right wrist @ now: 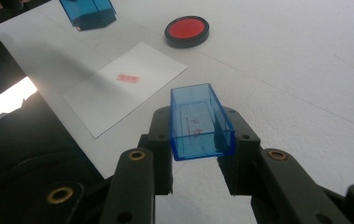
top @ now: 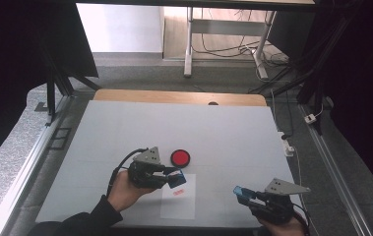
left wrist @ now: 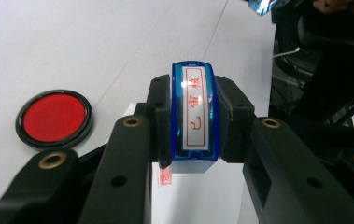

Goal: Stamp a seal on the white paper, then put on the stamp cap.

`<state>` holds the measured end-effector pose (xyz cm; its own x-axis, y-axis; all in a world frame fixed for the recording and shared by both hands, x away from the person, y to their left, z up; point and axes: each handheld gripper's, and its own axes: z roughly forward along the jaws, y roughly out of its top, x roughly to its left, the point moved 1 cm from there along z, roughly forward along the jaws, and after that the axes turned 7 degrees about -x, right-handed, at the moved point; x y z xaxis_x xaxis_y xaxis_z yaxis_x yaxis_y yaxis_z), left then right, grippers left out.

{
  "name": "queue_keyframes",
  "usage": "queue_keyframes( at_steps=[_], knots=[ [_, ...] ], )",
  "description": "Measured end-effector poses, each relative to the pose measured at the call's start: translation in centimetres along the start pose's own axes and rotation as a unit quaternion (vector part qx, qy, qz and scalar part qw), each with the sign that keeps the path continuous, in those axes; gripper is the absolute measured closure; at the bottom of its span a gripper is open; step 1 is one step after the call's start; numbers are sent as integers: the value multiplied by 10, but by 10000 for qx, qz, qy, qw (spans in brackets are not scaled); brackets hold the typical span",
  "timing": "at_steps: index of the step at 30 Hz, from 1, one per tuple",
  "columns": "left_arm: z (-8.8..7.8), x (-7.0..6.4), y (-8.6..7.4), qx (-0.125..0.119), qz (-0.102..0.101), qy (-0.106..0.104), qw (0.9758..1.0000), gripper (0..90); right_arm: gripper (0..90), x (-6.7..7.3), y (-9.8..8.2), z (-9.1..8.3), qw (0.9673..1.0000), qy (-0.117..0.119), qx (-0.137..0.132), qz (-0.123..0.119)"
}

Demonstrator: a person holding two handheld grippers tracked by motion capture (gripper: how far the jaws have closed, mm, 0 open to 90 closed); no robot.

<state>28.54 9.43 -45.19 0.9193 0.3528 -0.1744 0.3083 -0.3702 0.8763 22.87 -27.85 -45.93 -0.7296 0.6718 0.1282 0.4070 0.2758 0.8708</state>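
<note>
Left gripper view, left gripper (left wrist: 194, 140) clamped on blue stamp (left wrist: 194, 112), right gripper (right wrist: 201, 154) clamped on stamp cap (right wrist: 201, 122)

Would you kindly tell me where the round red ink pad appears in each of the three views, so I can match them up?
High view: the red ink pad lies near the table's middle, just right of the left gripper.
Left gripper view: red ink pad at the left edge, beside the jaws.
Right gripper view: red ink pad at top centre.
Shared landmark: the white paper with its red stamp mark.
</note>
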Motion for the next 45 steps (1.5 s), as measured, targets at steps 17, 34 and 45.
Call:
queue_keyframes(
  at_steps=[17,34,45],
  knots=[
    [-17,-1,9,-317,39,-148,9994,700,678,1,0,-1,10000,-25,16,-23],
    [-24,2,9,-431,136,-204,9988,700,679,6,10,0,9992,368,-169,-19],
    [-27,2,10,-461,210,-258,9984,700,679,14,19,6,9978,568,-223,-266]
  ],
)
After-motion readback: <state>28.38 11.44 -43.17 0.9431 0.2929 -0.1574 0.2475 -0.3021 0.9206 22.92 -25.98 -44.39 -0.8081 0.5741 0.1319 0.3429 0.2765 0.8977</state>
